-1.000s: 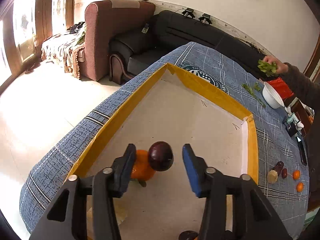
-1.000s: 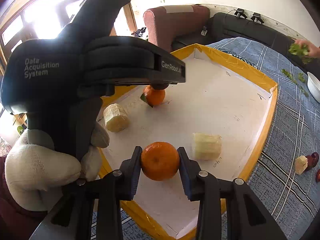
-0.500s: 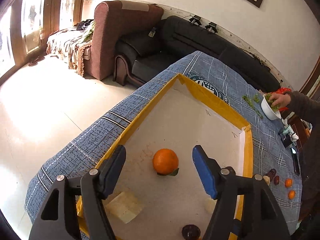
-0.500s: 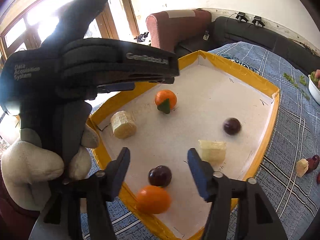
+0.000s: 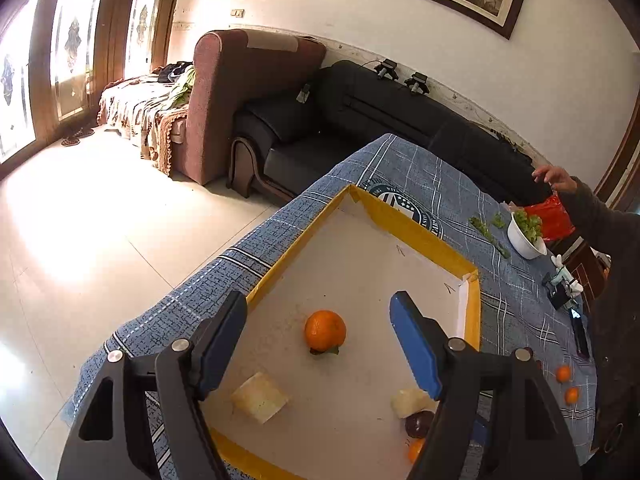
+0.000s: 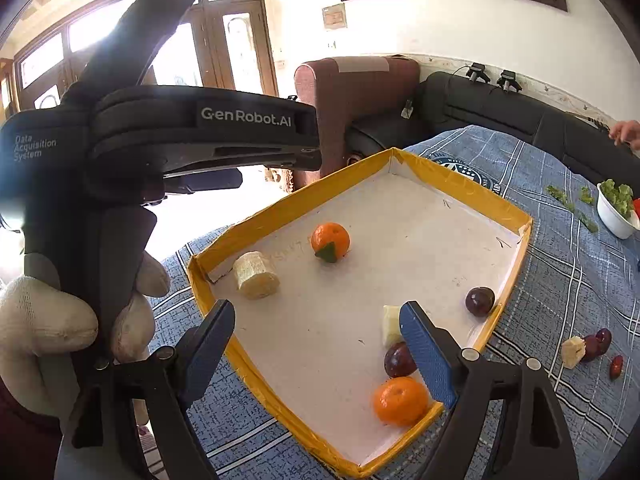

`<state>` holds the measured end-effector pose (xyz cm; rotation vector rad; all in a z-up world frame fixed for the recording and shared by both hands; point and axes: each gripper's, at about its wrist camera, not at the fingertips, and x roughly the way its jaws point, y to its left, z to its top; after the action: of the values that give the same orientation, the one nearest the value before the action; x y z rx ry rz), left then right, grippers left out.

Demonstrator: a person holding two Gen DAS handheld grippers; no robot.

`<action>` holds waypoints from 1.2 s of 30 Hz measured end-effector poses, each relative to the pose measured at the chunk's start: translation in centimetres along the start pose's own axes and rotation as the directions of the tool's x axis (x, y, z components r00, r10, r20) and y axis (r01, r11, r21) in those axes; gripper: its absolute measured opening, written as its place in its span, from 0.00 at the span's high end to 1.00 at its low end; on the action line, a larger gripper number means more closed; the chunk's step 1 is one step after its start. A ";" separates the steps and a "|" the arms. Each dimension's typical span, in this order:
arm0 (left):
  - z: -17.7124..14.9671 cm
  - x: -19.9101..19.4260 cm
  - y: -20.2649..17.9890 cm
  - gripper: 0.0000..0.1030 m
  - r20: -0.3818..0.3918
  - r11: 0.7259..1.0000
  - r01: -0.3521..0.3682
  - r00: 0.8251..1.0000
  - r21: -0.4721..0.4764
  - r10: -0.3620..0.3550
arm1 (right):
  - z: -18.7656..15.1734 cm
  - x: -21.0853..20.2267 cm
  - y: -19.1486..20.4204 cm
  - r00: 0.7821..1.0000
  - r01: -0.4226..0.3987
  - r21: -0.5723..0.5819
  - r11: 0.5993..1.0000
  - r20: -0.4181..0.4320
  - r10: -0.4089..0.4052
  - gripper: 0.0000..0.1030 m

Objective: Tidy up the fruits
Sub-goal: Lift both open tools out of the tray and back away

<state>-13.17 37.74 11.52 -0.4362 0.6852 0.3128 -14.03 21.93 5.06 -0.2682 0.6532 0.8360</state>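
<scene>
Left wrist view: the left gripper hangs above the yellow-rimmed tray with its fingers spread wide and holding nothing. Between them, on the white tray floor, lies a mandarin with a leaf. A pale cut block lies nearer and to the left. A second pale block and a dark plum lie at the near right, partly hidden by the right-hand finger. Two small oranges remain on the blue checked counter, right of the tray.

Right wrist view: the right gripper is also spread apart and empty, over the near end of the tray. A near mandarin rests close against the tray's near right wall, with a plum beside it and another plum touching the right wall. Outside the tray, on the counter at the right, lie a pale chunk and dark plums.

Handling: the mandarins are judged light, with soft peel that yields; the fingers should close across the widest part with moderate force. The plums appear smooth and round, so they are likely to slip or roll; a centred hold is advised. The pale blocks present flat faces and should be taken across two opposite faces.
</scene>
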 end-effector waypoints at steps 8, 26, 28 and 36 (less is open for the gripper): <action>-0.8 -1.1 -0.1 0.28 0.034 0.998 -0.057 0.998 0.024 0.057 | -0.4 -0.9 0.1 0.999 0.039 -0.019 0.999 0.014 -0.039 0.14; -3.8 -2.9 -3.4 0.26 0.155 0.964 -0.219 0.968 0.150 0.196 | -1.5 -2.4 -1.2 0.997 0.079 0.039 0.996 0.015 -0.080 0.14; -4.0 -2.8 -3.2 0.25 0.148 0.965 -0.219 0.969 0.144 0.197 | -1.6 -2.4 -1.0 0.997 0.076 0.037 0.996 0.013 -0.077 0.14; -4.4 -2.1 -1.7 0.25 0.112 0.969 -0.227 0.970 0.102 0.215 | -1.8 -2.2 -0.1 0.997 0.071 0.020 0.997 0.009 -0.072 0.14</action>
<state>-16.38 33.89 10.34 -0.2327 0.6507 0.5010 -15.81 19.69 5.02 -0.2679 0.6387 0.7615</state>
